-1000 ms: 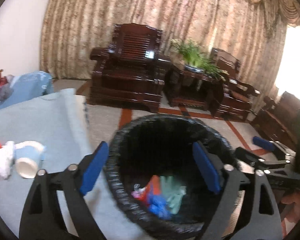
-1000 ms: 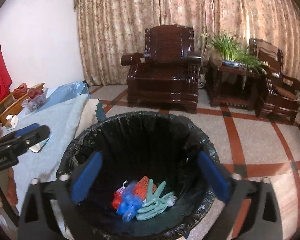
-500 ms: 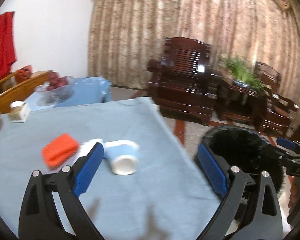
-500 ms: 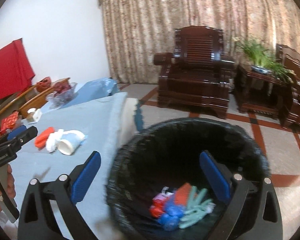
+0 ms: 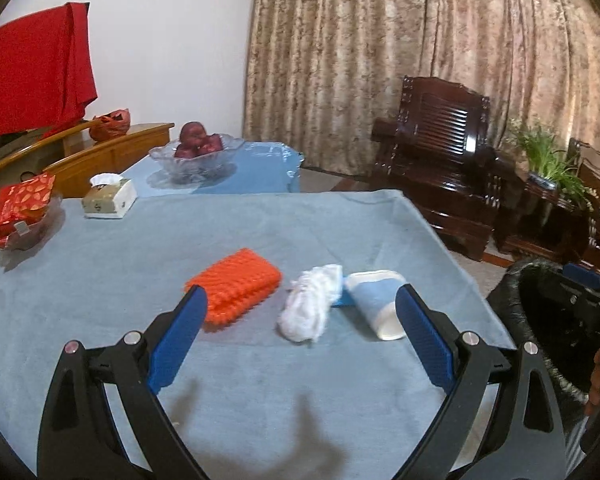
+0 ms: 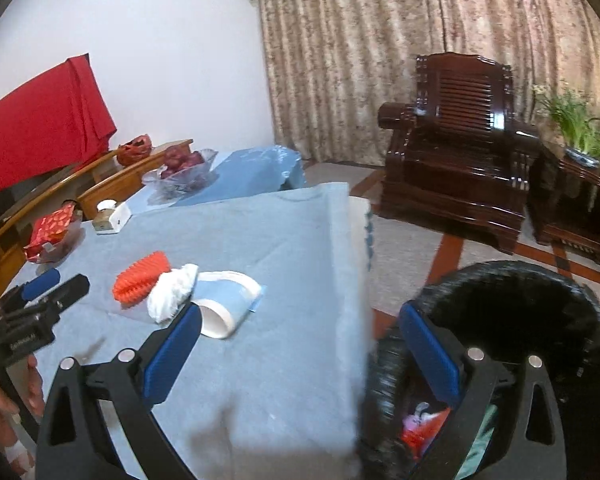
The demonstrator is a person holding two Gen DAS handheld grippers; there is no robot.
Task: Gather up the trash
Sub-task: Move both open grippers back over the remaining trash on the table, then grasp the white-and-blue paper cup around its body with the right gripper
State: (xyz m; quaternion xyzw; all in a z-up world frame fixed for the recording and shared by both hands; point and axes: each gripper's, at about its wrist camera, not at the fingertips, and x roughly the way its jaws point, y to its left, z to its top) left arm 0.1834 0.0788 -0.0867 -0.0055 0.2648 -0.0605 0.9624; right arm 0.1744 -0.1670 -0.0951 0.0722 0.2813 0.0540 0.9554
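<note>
Two hand-held grippers: left [image 5: 300, 332] and right [image 6: 300, 354] both gaped wide, empty.
Trash: sponge [image 5: 236, 286], wad [image 5: 312, 308] and cup [image 5: 378, 304] lay on the desk [image 5: 260, 232], just ahead of the left fingers.
Bin [image 6: 540, 320]: beneath the right hand-held gripper's right finger.

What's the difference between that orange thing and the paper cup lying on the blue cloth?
The orange block is bright orange, flat and covered in small bumps; the paper cup is smooth, pale blue with white bands, and round. The block lies flat, while the cup lies tipped on its side with its open end showing. Both rest on the blue tablecloth, either side of a crumpled white tissue, and neither is held.
</note>
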